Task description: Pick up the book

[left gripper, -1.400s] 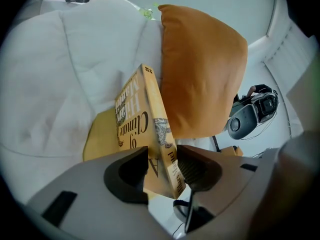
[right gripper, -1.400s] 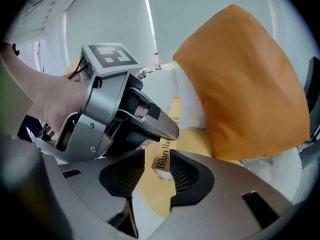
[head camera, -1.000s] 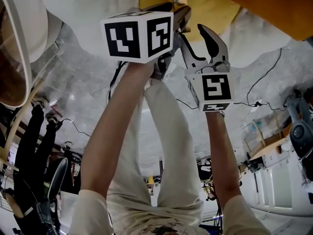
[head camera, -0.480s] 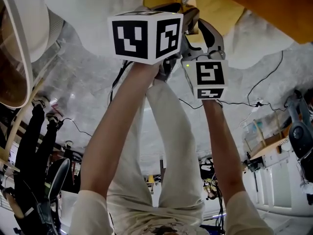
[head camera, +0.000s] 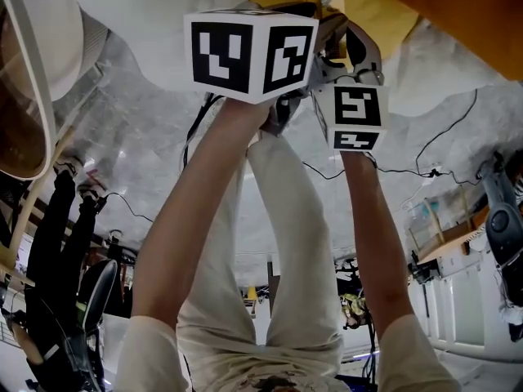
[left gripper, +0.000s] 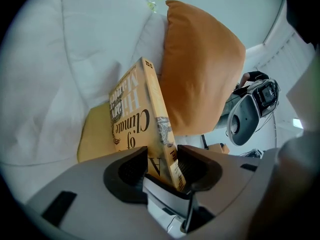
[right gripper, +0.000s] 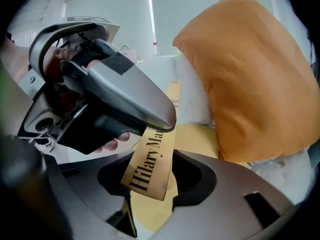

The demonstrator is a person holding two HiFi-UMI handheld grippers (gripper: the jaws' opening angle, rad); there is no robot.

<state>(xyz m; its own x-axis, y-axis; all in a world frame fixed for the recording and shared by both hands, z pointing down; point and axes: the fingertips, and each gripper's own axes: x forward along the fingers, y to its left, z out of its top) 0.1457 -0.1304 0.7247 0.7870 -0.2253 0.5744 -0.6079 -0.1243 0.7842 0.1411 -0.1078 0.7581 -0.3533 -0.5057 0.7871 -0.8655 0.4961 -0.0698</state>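
A yellow book point(left gripper: 137, 109) stands tilted with its spine up, in front of an orange pillow. My left gripper point(left gripper: 162, 166) is shut on its lower corner, with a pad flat on each cover. In the right gripper view the lettered spine point(right gripper: 150, 169) lies between the jaws of my right gripper point(right gripper: 150, 184). Those jaws are closing, and I see no pad pressing on the book. The left gripper's grey body point(right gripper: 115, 94) covers the spine just above. In the head view both marker cubes point(head camera: 249, 51) point(head camera: 357, 117) sit side by side at the top, hiding the book.
The orange pillow point(left gripper: 200, 69) leans against white bedding point(left gripper: 60, 74). A yellow cushion point(left gripper: 95, 139) lies under the book. In the head view the person's arms and pale trousers point(head camera: 270, 243) fill the middle, with thin cables point(head camera: 441, 137) at the right.
The right gripper has moved in beside the left one, and its spread jaws have gone over the book's spine. The left gripper has stayed in place with the book.
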